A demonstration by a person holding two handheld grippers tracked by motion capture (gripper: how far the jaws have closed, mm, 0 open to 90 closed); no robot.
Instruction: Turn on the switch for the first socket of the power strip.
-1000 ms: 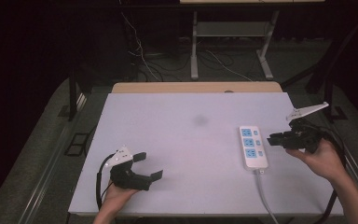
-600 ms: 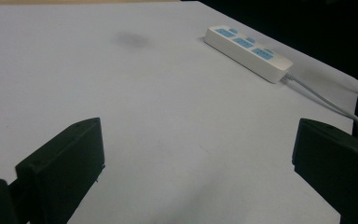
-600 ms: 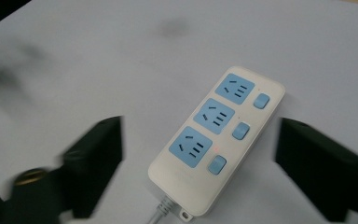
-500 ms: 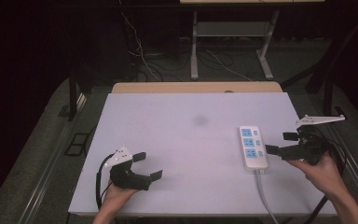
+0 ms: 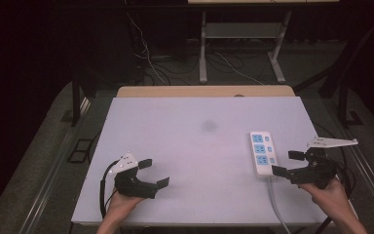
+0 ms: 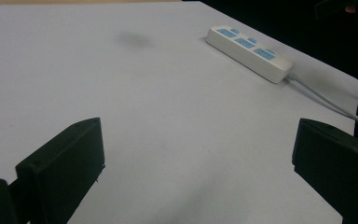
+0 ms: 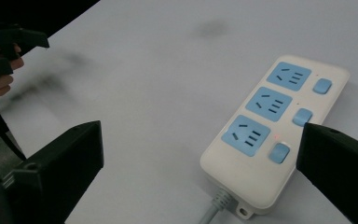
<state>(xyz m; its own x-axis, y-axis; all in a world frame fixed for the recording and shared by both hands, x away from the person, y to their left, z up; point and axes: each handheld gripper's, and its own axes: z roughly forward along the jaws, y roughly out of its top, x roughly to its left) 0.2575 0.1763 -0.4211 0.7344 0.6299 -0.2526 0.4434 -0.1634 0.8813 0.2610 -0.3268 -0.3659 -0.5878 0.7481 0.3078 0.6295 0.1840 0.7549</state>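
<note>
— So, where does the right gripper (image 5: 288, 163) stand?

— At about four o'clock on the table (image 5: 195, 141), in the person's right hand (image 5: 327, 194) near the right edge. Its jaws have just been opening and now stand wide apart with nothing between them (the pads press on nothing). They point toward nine o'clock, at the power strip (image 5: 262, 153).

— Touching it?

— From above, the nearer jaw tip looks just beside the strip's near end, by the spot where the cable (image 5: 277, 209) leaves it; I cannot tell whether they meet. In the right gripper view the strip (image 7: 272, 135) lies just ahead, partly between the two black jaws, with the right one covering its lower right corner.

— And the strip itself?

— White, flat on the table at three o'clock, long axis running from twelve to six. Three blue sockets in a column, a blue switch beside each, and a small red light by the nearest switch (image 7: 279, 152). The grey cable runs off toward six o'clock.

— The other one?

— The left gripper (image 5: 153, 173) rests at seven o'clock in the left hand (image 5: 121, 204), jaws spread, bare table between them. In its own view the strip (image 6: 249, 52) lies well apart, up at one o'clock.

— Anything else on the surface?

— A faint dark smudge (image 5: 208, 126) near the centre.
</note>
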